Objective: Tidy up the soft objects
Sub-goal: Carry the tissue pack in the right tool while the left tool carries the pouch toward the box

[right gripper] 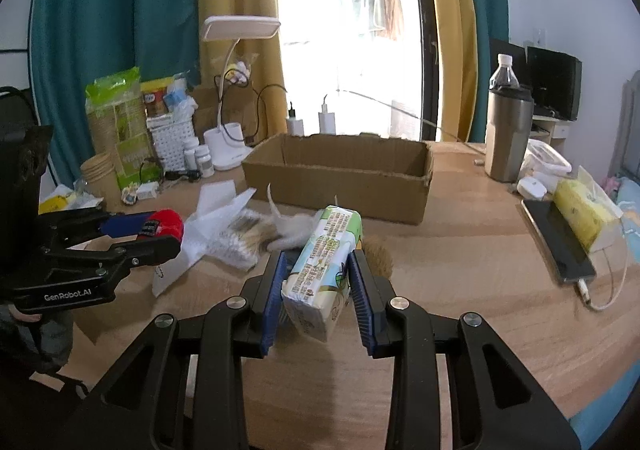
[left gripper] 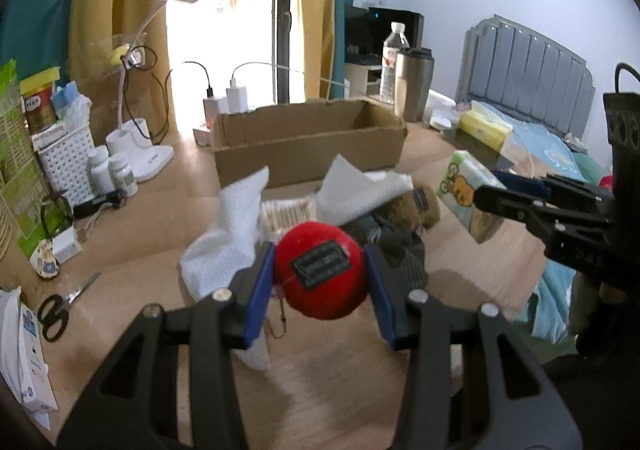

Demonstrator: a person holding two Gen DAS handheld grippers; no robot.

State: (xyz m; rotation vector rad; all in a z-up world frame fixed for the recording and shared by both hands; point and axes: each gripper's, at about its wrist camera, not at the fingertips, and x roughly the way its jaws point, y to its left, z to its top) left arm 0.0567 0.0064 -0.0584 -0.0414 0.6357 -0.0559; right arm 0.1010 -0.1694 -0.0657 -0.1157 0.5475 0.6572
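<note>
Left wrist view has your left gripper (left gripper: 320, 278) clamped on the red plush ball (left gripper: 320, 276), both blue pads pressed into its sides, and it hangs clear above the table (left gripper: 328, 382). Over on the right wrist view, your right gripper (right gripper: 318, 276) is pinched on the tissue pack (right gripper: 322, 270), printed wrapper up, lifted off the wood as well. So you're mid-carry with both hands loaded: the pick-up looks done, the drop-off is what's left.

Straight ahead sits the open cardboard box (right gripper: 340, 186), apparently empty as far as either camera can see, and it reads as the natural home for these soft things. Between you and it lies the leftover heap: white paper towels (left gripper: 228, 234), a bag of cotton swabs (left gripper: 286, 212), a brown furry toy (right gripper: 378, 250) and something dark and knitted (left gripper: 400, 250).

Your next move, I'd say, calls for height. Carry both loads over that heap and past the box's near wall, then let go only once each one is above the opening. Watch the ball's dangling chain (left gripper: 280, 320); it could snag on the cardboard rim.
</note>
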